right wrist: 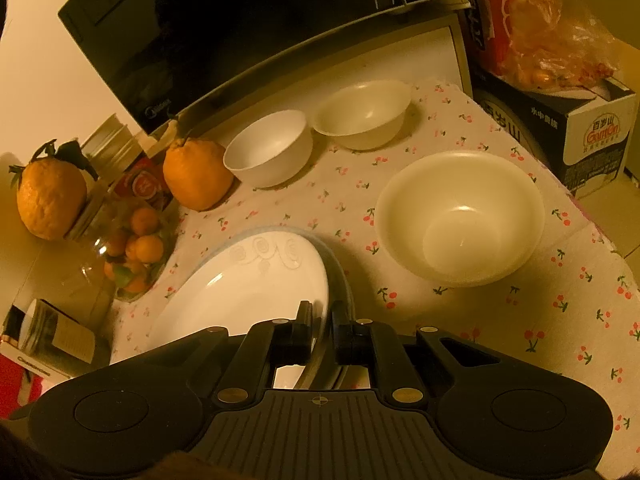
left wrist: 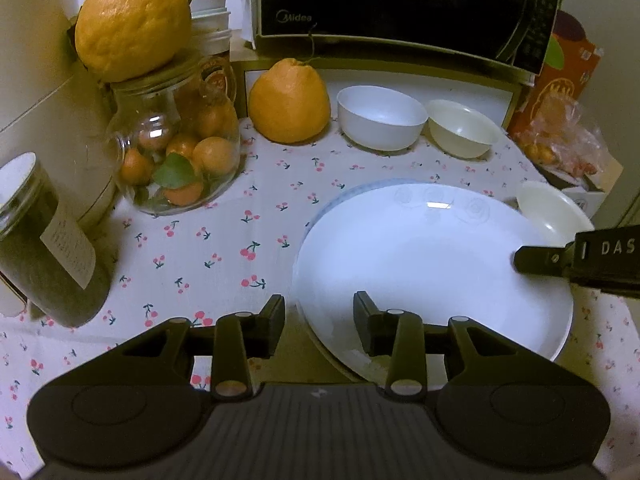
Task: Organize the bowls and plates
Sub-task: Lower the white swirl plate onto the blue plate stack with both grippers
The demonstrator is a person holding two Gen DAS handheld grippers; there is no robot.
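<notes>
A large white plate [left wrist: 420,264] lies over a blue-rimmed plate [left wrist: 352,194] on the cherry-print cloth. My left gripper [left wrist: 319,316] is open, its fingers either side of the top plate's near-left rim. My right gripper [right wrist: 321,322] is shut on the white plate's rim [right wrist: 256,288], and its finger [left wrist: 536,258] shows at the plate's right edge. A white bowl [left wrist: 380,122] and a cream bowl [left wrist: 462,128] stand at the back. A larger cream bowl [right wrist: 460,216] sits right of the plates.
A glass jar of small oranges [left wrist: 176,148] with a big citrus [left wrist: 132,20] on top stands at the left, beside a dark jar [left wrist: 44,248]. Another citrus [left wrist: 290,100] sits before the microwave [left wrist: 400,4]. Boxes and a bag [right wrist: 552,52] stand at the right.
</notes>
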